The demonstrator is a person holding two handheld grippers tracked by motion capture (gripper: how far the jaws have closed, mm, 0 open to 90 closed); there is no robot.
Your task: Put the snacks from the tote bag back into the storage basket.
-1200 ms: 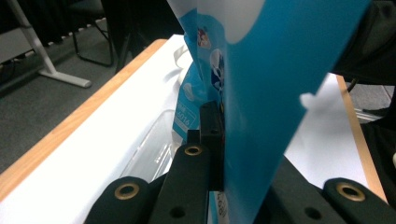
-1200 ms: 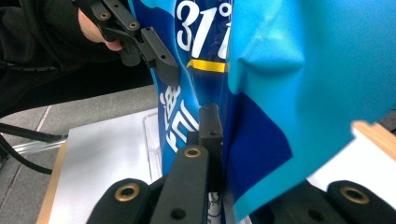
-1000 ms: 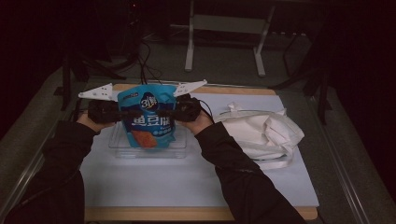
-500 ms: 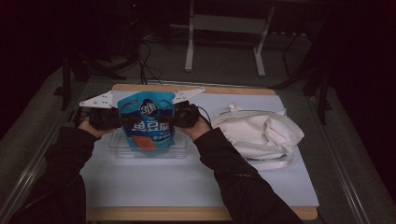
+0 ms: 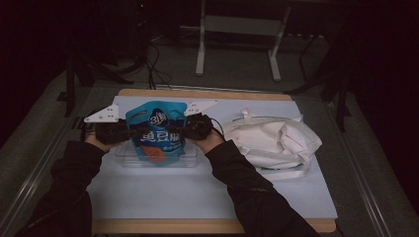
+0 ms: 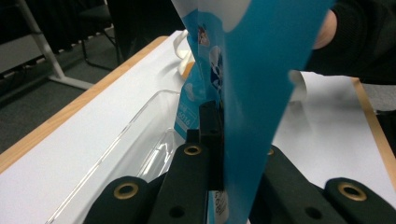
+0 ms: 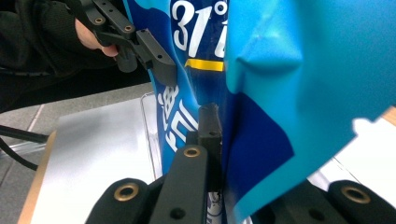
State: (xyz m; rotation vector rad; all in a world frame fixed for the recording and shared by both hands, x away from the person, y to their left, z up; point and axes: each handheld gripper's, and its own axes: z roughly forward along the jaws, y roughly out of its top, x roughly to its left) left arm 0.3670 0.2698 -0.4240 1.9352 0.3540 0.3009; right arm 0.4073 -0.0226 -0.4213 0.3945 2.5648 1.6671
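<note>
Fingers of both grippers are closed on the side edges of a blue pouch (image 5: 158, 136), which is held upright between them. In the high view, the left gripper (image 5: 129, 134) is clamped on the pouch's left edge and the right gripper (image 5: 184, 130) on its right edge, each carried by a hand in a dark sleeve. The pouch is positioned over a clear plastic tray (image 5: 190, 160), its lower end inside the tray's outline; whether the bottom is touching the tray floor cannot be told.

In the left gripper view, the pouch's film (image 6: 252, 93) is pinched flat between the two black jaws, with the tray's transparent wall (image 6: 126, 135) seen to the left on the white mat (image 6: 60, 154). In the right gripper view, the opposite edge of the pouch (image 7: 261, 93) is pressed likewise between the jaws, and the left gripper (image 7: 154, 56) is seen farther off, gripping the far edge.

A crumpled white cloth bag (image 5: 274, 140) is lying on the mat (image 5: 197, 192) to the right of the tray, just beside the right hand. The mat is spread over a wooden table (image 5: 207, 225).
</note>
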